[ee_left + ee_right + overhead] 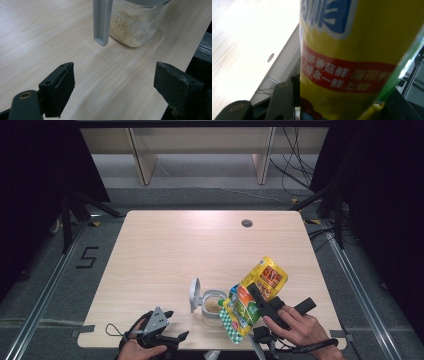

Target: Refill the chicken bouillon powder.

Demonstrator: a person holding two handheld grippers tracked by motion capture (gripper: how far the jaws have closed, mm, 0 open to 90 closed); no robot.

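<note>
Table [165, 250]: pale wood, wide bare stretch across far and left parts; small round hole [246, 223] near far edge, right of centre; dark floor and rails on both sides, shelving beyond far edge.

Jar [213, 306]: clear, near edge of table, centre-right; shallow layer of beige granules at bottom; grey lid [194, 295] flipped open, standing upright on left side; seen in left gripper view as glass base [133, 27] with grey lid edge [101, 22] hanging in front; scattered crumbs [140, 72] on wood near it.

Pouch [252, 300]: yellow, red and green print, tilted with lower end down over right side of jar mouth, upper end raised far-right; touching or just beside jar rim, cannot tell which; yellow face [362, 50] with red band of print pressed close to camera in right gripper view.

Right gripper [260, 300]: at near-right, held by right hand [295, 327]; jaws clenched on pouch, one either side of its middle.

Left gripper [172, 327]: at near edge, left of jar, held by left hand [137, 347]; jaws spread wide, nothing between, bare wood [112, 82] in gap; jar just ahead; table's near edge close by at right of that view.

Open room: left half and far half of table free; near-right corner crowded by jar, pouch, right hand.
</note>
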